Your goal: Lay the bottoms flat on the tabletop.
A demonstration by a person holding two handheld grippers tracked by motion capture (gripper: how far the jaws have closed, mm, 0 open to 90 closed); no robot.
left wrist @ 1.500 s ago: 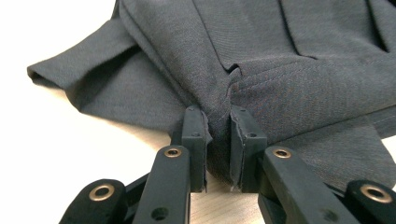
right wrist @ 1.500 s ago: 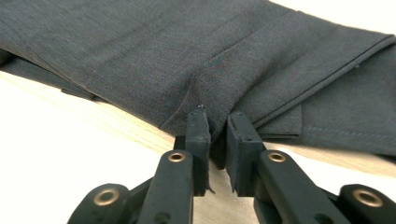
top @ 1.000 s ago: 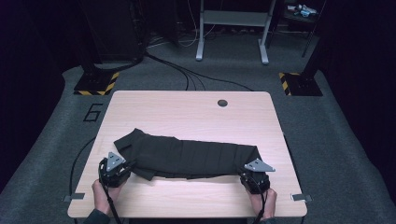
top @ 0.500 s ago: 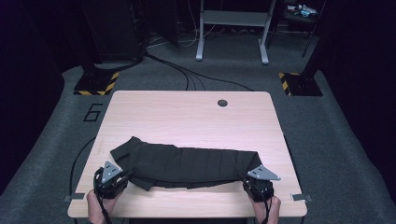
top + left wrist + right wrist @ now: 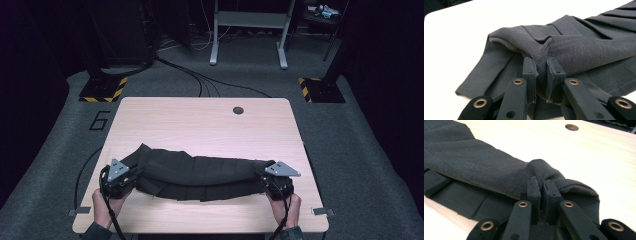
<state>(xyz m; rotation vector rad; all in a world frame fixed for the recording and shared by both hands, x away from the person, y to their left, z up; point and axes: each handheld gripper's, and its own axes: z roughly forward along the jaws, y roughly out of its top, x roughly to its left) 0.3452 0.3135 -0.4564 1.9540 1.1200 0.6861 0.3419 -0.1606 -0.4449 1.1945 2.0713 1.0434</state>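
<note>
Dark grey woven cloth (image 5: pixel 200 175), folded into a long band, lies across the near half of my counter (image 5: pixel 200 125), its long axis running from my left to my right, roughly along the near edge. My left tongs (image 5: pixel 540 72) are clenched on a bunched pinch of fabric at the band's left end, and my right tongs (image 5: pixel 541 195) are clenched on a gathered knot of fabric at its right end; in both gripper views the cloth is squeezed flat between the pads. In the high view the middle of the band sags a little toward me between the two grips, and a pleated lower layer hangs out below the upper fold.

Nothing else sits on the pale wood near the cloth. A round cable hole (image 5: pixel 238 110) lies toward the far edge, well apart from the fabric. Beyond the counter, on the dark carpet, I see a floor mark reading 6 (image 5: pixel 100 120), cables (image 5: pixel 200 82), striped yellow-and-black base plates (image 5: pixel 103 90) and a grey metal frame (image 5: pixel 248 35).

The left gripper view washes the counter out to white. The cloth's underside and how many layers it has I cannot make out. My hands (image 5: pixel 107 207) are cut off by the bottom edge.
</note>
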